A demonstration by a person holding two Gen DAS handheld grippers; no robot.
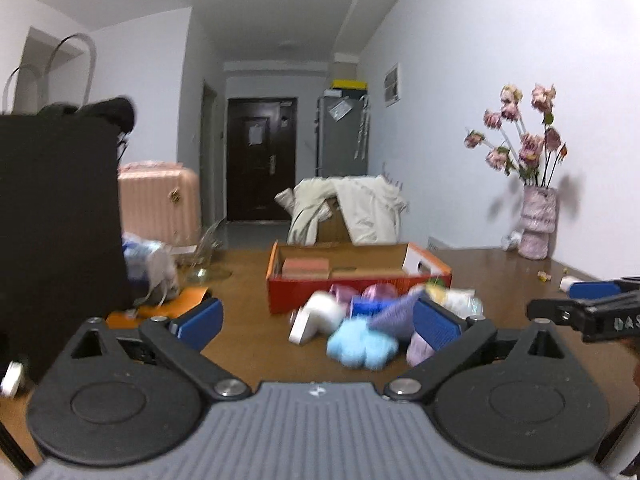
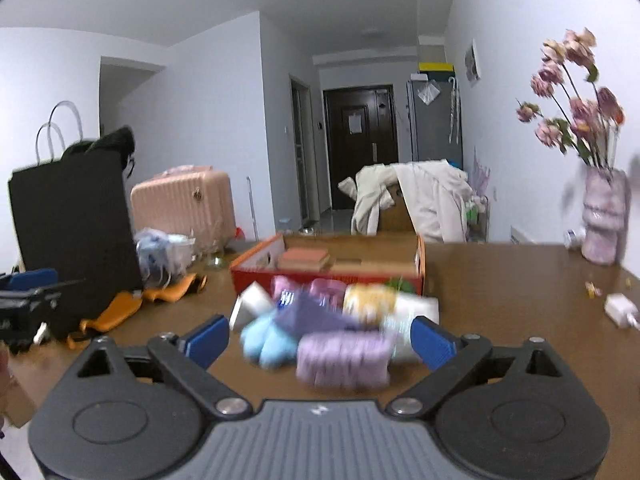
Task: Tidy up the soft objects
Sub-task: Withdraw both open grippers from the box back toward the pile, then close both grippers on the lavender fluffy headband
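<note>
A heap of soft things lies on the brown table [image 2: 500, 292] in front of an orange cardboard box [image 2: 320, 276]: a light blue fluffy piece [image 2: 266, 340], a lilac knitted piece [image 2: 344, 360], a purple cloth [image 2: 316, 316], a yellow one [image 2: 370, 300], pink ones [image 2: 324, 288] and white rolls [image 2: 250, 304]. The heap also shows in the left wrist view [image 1: 362, 344], with the box [image 1: 352, 276] behind it. My left gripper [image 1: 318, 318] is open and empty, just short of the heap. My right gripper [image 2: 320, 338] is open and empty, its jaws on either side of the near edge of the heap.
A black bag [image 2: 76, 232] stands at the left with orange cloth [image 2: 132, 304] and crumpled plastic [image 2: 164, 252] beside it. A vase of pink flowers [image 2: 602, 216] stands at the right by the wall. A white charger [image 2: 620, 310] lies near it. A pink suitcase [image 2: 184, 204] and a draped chair [image 2: 412, 200] stand beyond the table.
</note>
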